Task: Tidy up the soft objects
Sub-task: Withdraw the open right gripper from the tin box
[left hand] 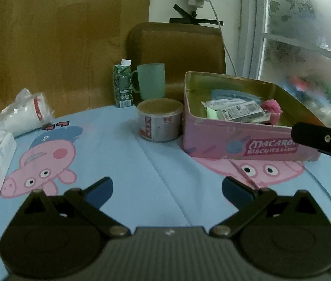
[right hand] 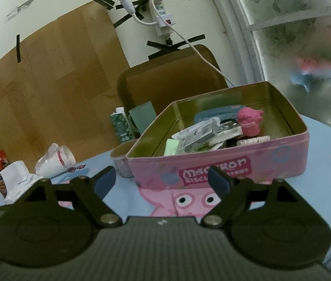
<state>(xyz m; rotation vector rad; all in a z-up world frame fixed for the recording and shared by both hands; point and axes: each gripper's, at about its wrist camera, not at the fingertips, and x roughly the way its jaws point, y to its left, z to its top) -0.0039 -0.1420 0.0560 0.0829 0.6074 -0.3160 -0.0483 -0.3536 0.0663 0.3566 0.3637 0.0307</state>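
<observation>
From the left wrist view, we are holding our left gripper spread wide and empty over the blue cartoon-pig tablecloth. Beyond it, the pink rectangular biscuit tin is holding a fuzzy pink soft toy; only here are the round lidded can and our other gripper's black finger showing fully.

From the right wrist view, our right gripper is gaping empty before the tin, revealing a white brush beside the toy.
</observation>
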